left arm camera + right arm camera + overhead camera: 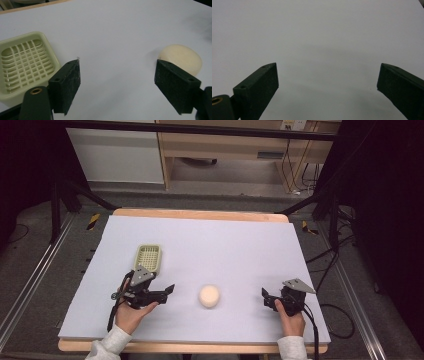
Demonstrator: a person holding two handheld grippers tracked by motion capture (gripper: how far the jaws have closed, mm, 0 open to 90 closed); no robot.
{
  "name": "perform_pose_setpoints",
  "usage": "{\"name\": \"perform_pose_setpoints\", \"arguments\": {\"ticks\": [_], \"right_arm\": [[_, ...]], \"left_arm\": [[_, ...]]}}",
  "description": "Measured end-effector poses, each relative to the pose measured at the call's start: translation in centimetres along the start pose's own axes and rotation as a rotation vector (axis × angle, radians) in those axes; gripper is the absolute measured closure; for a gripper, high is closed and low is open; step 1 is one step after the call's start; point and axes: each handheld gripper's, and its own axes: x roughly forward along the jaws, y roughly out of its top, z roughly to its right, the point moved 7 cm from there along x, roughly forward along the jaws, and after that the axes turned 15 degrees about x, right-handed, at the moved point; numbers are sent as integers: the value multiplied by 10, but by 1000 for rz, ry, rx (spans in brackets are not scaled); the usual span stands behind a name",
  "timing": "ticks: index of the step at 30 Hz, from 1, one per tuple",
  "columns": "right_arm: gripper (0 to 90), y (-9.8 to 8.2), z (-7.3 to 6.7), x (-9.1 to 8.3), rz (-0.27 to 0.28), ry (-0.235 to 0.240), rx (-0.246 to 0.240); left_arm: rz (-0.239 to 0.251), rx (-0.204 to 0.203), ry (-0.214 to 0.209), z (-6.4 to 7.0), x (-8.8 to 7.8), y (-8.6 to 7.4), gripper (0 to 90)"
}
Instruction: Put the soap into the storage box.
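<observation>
The soap (209,296), a pale cream rounded bar, lay centre-frame on the table (225,240); your left tongs (167,291) and right tongs (265,296) flanked it, both gaping wide, empty.

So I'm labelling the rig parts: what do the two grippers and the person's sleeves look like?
Both grippers are black. The left gripper and the right gripper each carry a grey three-cornered plate on top and trail a black cable. The jaws are flat black blocks with small screw holes; a brass-coloured ring sits at one jaw's base. The sleeves are light grey.
</observation>
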Motion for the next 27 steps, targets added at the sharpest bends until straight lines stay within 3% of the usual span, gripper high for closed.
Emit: {"name": "perform_pose_setpoints", "arguments": {"ticks": [27], "right_arm": [[40,0,-1,0,-7,2,-3]], "left_arm": [[10,51,-96,47,32,39,176]]}}
